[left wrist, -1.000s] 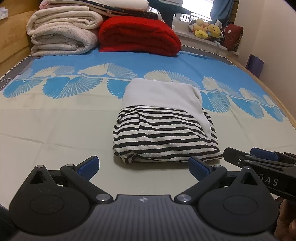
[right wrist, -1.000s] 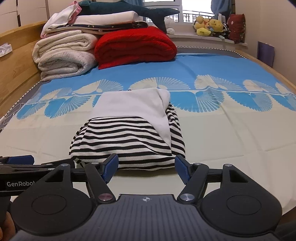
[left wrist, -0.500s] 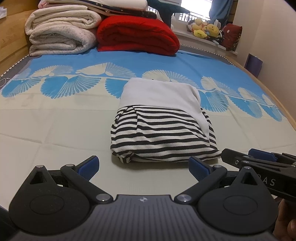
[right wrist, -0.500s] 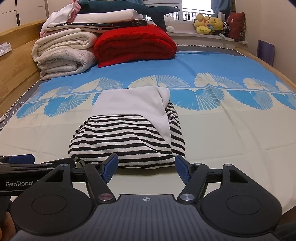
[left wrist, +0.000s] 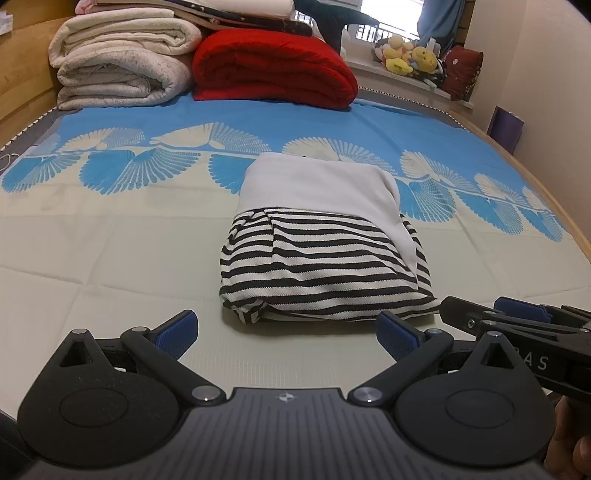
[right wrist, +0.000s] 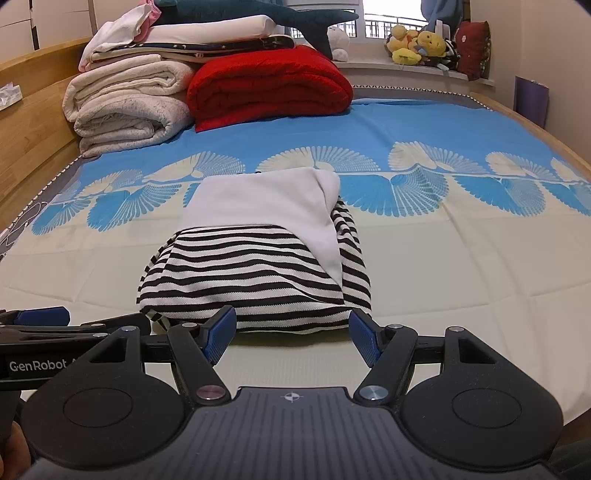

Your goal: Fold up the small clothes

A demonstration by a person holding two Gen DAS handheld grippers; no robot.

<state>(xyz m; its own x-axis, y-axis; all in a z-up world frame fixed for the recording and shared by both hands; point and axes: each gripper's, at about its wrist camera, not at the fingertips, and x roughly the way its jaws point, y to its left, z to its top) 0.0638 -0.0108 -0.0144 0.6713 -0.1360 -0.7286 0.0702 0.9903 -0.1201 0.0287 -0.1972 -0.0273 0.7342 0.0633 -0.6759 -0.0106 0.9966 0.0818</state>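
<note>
Folded striped garment (left wrist: 325, 266) lies on the bed (left wrist: 110, 258); left gripper (left wrist: 286, 328) and right gripper (right wrist: 291, 332), both spread wide and empty, flank its near edge, apparently finished.

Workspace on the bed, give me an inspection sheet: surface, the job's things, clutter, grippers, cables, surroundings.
Surface: bed cover, cream near the cameras, blue fan pattern beyond, lying flat with crease lines.
Job's things: striped garment, black, white and plain white, lying folded in a compact bundle mid-bed.
Clutter: red blanket and cream quilts stacked at the far end, more folded linen and a plush shark on top.
Grippers: left gripper and right gripper both open, empty, just short of the garment's near edge.
Cables: nothing seen.
Surroundings: wooden bed frame, window sill with soft toys.
</note>
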